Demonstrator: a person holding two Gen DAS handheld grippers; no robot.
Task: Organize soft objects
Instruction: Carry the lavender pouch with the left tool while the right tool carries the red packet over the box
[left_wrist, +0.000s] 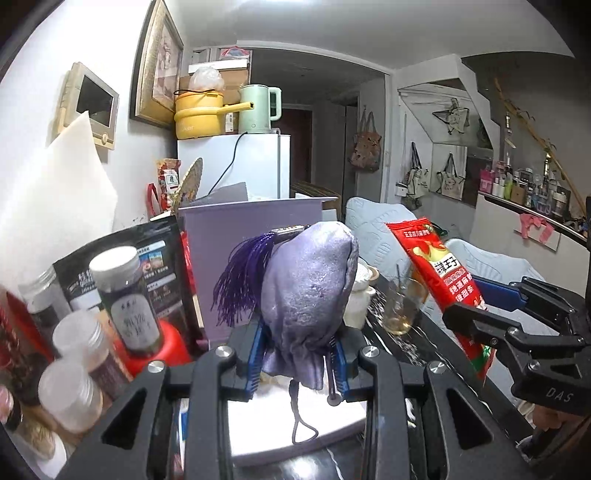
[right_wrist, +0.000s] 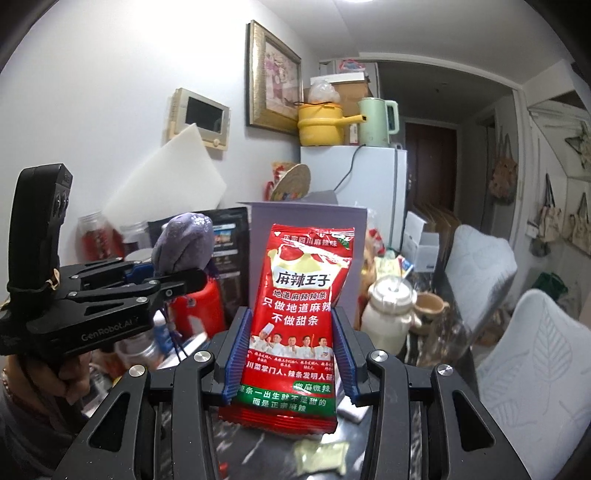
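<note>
In the left wrist view my left gripper (left_wrist: 299, 354) is shut on the lower end of a lilac satin pouch (left_wrist: 310, 291), which stands upright between the blue pads. A dark purple tassel (left_wrist: 240, 284) hangs off the pouch's left side and a cord dangles below. My right gripper (right_wrist: 291, 339) is shut on a red snack packet (right_wrist: 299, 314), held upright above the dark table. Each gripper shows in the other's view: the right gripper (left_wrist: 480, 306) with the packet (left_wrist: 439, 273), and the left gripper (right_wrist: 173, 284) with the pouch (right_wrist: 184, 240). A lilac box (right_wrist: 306, 214) stands just behind.
Several jars and a black bag (left_wrist: 122, 295) crowd the left of the table. A glass (left_wrist: 400, 306) and a cream pot (right_wrist: 388, 317) stand to the right. A pale green sachet (right_wrist: 321, 454) lies on the table. A white fridge (right_wrist: 369, 177) is behind, padded chairs (right_wrist: 535, 350) on the right.
</note>
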